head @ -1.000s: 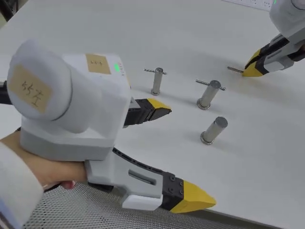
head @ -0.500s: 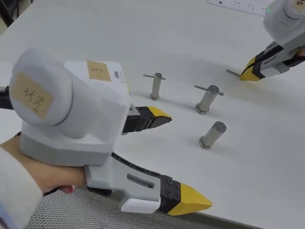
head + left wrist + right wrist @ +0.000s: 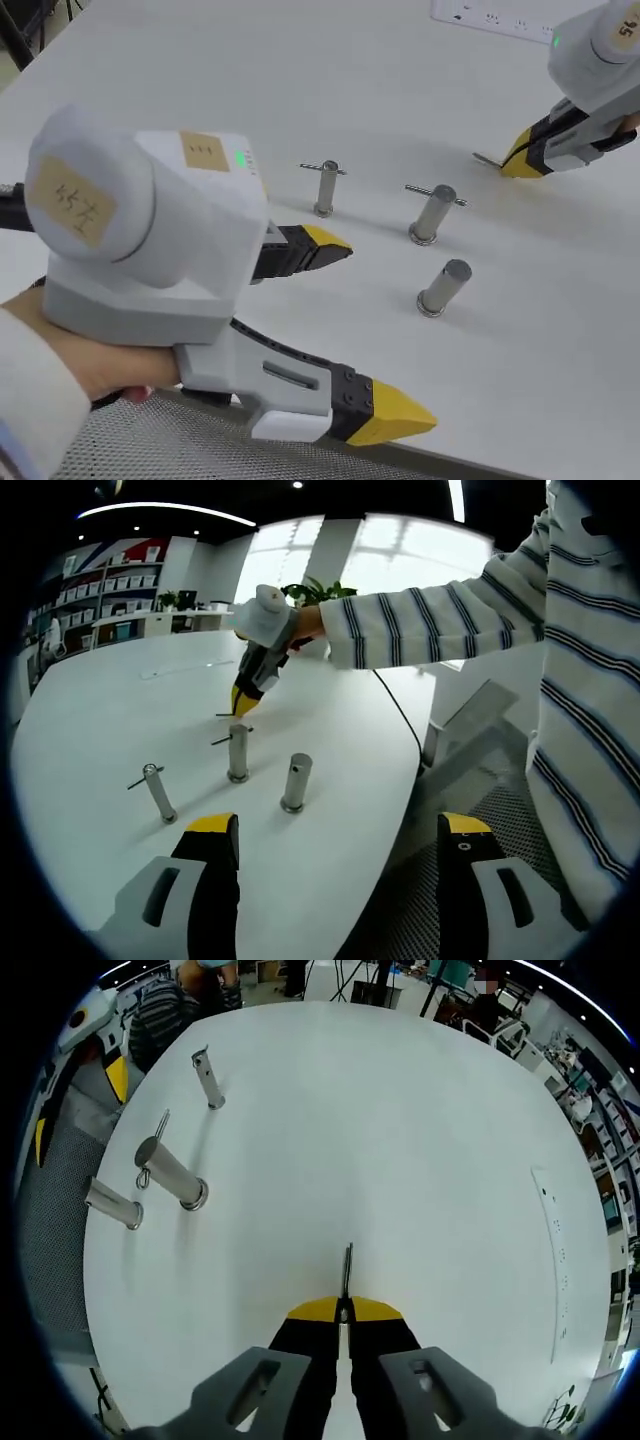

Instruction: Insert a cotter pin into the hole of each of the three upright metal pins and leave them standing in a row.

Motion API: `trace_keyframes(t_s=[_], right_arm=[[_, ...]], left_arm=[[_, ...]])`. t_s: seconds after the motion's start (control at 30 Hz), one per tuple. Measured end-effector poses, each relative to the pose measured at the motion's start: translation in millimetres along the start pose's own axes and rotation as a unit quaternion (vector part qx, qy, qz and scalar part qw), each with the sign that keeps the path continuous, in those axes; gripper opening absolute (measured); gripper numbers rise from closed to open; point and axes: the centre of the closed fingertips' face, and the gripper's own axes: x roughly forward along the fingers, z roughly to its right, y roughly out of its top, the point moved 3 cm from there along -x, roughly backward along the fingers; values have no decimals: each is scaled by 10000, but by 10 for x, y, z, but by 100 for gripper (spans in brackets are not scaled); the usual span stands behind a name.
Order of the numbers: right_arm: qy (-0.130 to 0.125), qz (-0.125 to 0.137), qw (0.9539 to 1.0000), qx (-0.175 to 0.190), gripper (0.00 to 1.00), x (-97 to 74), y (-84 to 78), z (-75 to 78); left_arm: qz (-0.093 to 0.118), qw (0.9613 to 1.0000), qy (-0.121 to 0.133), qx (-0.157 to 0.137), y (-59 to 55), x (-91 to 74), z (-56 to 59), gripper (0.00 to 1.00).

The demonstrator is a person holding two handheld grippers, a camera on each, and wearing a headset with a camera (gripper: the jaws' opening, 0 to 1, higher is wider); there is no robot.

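Observation:
Three upright metal pins stand on the white table. The far left pin (image 3: 325,189) and the middle pin (image 3: 431,214) each carry a cotter pin through the top. The near pin (image 3: 444,287) has none. My right gripper (image 3: 516,160) is shut on a thin cotter pin (image 3: 346,1268) whose tip pokes out ahead of the yellow tips, low over the table at the far right. My left gripper (image 3: 370,330) is open at the near edge, nothing between its jaws; the three pins (image 3: 238,753) stand ahead of it.
A white power strip (image 3: 495,19) lies at the table's far edge. A metal mesh surface (image 3: 150,445) lies below the near table edge. A person's striped sleeve (image 3: 440,620) reaches across in the left gripper view.
The head camera has tilted, so everything sits slightly lower in the picture. My right gripper, still holding the cotter pin, has kept low at the far right; the left has barely moved.

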Motion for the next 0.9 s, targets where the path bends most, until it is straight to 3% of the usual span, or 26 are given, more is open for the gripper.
trace_keyframes(t_s=[0.27, 0.53, 0.63, 0.9], right_arm=[[-236, 150, 9995, -136, 0, -190, 19, -4], [-518, 418, 9976, -210, 0, -438, 49, -81], [-596, 501, 9967, -235, 0, -480, 38, -23], [-943, 842, 9917, -248, 0, -713, 113, -220]], left_arm=[[1, 10000, 25, 25, 17, -7, -20, 79], [130, 9999, 52, -5, 123, -3, -66, 79], [174, 9998, 61, -17, 169, 9, -78, 78], [308, 9995, 79, -82, 333, 77, -167, 75]])
